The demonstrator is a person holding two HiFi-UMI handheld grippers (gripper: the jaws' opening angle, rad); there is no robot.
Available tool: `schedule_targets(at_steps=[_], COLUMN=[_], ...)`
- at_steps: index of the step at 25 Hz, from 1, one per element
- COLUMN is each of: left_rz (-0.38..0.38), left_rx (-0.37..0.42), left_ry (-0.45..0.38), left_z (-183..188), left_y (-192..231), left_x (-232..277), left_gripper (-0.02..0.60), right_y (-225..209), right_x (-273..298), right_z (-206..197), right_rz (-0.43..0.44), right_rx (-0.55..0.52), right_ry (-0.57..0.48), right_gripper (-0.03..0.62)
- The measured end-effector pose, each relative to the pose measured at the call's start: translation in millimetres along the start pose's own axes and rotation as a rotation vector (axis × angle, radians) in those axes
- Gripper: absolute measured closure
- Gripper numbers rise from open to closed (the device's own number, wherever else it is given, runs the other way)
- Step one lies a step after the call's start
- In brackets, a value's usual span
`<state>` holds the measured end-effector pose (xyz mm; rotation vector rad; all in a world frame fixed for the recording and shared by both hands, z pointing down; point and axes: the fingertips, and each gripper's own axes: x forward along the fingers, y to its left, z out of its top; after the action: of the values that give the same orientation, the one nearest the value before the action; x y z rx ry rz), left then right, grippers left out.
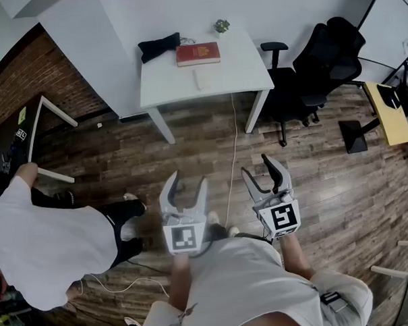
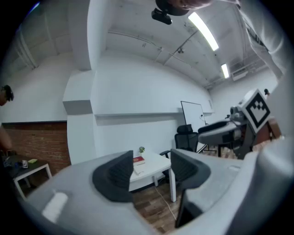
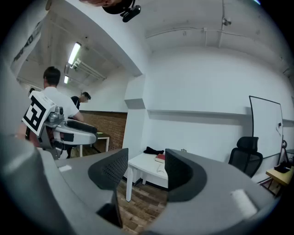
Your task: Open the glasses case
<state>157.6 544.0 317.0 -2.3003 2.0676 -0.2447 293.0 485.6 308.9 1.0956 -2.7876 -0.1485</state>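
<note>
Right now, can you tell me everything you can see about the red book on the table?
The red book is closed and rectangular, with a small pale mark on its cover, too small to read. It lies flat near the far edge of the white table. A black bundle lies just left of it, a tiny plant stands beyond its right corner, and a slim white object lies in front of it. Nothing rests on it.
</note>
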Motion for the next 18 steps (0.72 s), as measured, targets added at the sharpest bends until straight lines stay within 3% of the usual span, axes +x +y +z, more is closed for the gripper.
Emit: schedule_targets(at_steps=[5,18], left_rz=[-0.016,-0.100], left_rx=[0.000,-0.011], left_ry=[-0.003,-0.009], left_z=[-6,-16], left_y=[25,63], left_x=[15,51], left_gripper=[0.328,0.328], right_y=[8,12], right_x=[25,67], right_z=[1,-1], right_rz=[0.022,-0.053], right_rx=[0.049,0.021], right_ry=[-0.080,-0.018], right_gripper=[0.339,0.339])
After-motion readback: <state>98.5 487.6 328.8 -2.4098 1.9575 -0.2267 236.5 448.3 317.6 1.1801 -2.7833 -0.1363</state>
